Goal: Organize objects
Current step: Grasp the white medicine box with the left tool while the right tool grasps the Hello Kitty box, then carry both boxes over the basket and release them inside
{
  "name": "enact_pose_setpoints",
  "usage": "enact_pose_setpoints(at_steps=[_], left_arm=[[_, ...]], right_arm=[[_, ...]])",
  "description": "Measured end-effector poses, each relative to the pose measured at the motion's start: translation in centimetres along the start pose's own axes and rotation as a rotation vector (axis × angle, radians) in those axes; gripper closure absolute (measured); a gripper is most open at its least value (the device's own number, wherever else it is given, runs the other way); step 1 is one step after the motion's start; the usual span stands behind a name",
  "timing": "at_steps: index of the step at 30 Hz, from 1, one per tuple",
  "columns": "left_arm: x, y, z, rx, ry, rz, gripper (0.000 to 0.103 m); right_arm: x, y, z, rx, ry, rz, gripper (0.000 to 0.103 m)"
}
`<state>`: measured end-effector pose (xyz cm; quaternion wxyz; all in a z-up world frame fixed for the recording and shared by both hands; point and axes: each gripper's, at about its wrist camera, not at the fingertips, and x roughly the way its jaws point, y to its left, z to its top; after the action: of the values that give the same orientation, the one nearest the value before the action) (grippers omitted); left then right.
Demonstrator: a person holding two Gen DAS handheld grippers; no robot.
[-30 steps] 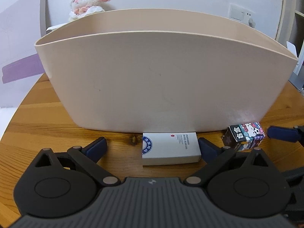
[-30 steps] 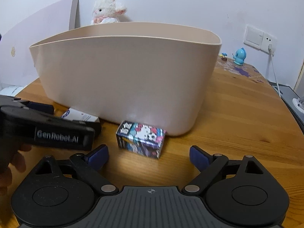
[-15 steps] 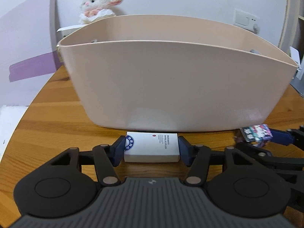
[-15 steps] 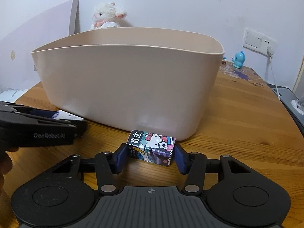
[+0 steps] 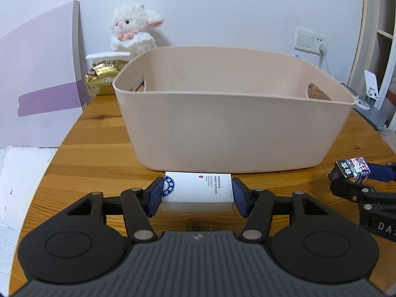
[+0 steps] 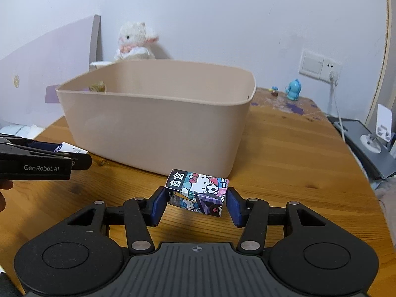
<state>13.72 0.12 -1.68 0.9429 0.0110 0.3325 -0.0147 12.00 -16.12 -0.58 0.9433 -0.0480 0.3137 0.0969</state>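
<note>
My left gripper (image 5: 196, 196) is shut on a white flat box (image 5: 198, 189) with a blue round logo, held above the wooden table just in front of the beige plastic bin (image 5: 235, 133). My right gripper (image 6: 195, 204) is shut on a small cartoon-cat printed box (image 6: 198, 190), tilted and lifted off the table before the bin's (image 6: 158, 123) near right corner. The cartoon box (image 5: 351, 172) also shows at the right of the left wrist view. The left gripper (image 6: 49, 157) with the white box (image 6: 71, 148) appears at the left of the right wrist view. The bin looks empty inside.
A white plush lamb (image 5: 135, 28) and a gold snack bag (image 5: 104, 79) sit behind the bin. A lilac board (image 5: 39, 94) leans at the left. A blue figurine (image 6: 293, 91), wall socket with cable (image 6: 334, 76) and a phone stand (image 6: 378, 133) lie right.
Both grippers closed on their boxes, then lifted them and pulled back from the bin; the bin's inside now shows over its rim.
</note>
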Motion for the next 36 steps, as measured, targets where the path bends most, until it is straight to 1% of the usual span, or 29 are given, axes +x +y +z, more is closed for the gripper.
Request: enact_pose_setpoints(at_steps=[10,16,19,24,27,32,36], left_arm=[[-5.1,0.2,1.4,0.024,-0.092,0.003,0.043],[-7.6,0.3,3.6,0.035,-0.167,0.013,0.043],[-8.1,0.2,5.0,0.044,-0.200,0.018,0.043],[-8.1,-0.1,7.3,0.059,-0.241,0.027,0.043],[-7.5,-0.3,8.4,0.072,-0.256,0.041,0.043],[-5.7,-0.8,10.2,0.087,-0.261,0.046,0.043],[-3.5,-1.4,11.3,0.095,-0.244,0.055,0.043]], right_arm=[[-5.4,0.3,1.7,-0.027,-0.106,-0.006,0.054],[-7.7,-0.1,3.7,-0.021,-0.190,-0.019,0.054],[-8.3,-0.4,4.8,-0.015,-0.231,-0.024,0.054],[-8.4,-0.7,6.7,-0.011,-0.287,-0.033,0.054],[-8.3,-0.9,7.6,-0.002,-0.304,-0.037,0.054],[-7.3,-1.2,8.8,0.005,-0.317,-0.043,0.054],[-5.6,-1.7,10.0,0.019,-0.313,-0.054,0.054]])
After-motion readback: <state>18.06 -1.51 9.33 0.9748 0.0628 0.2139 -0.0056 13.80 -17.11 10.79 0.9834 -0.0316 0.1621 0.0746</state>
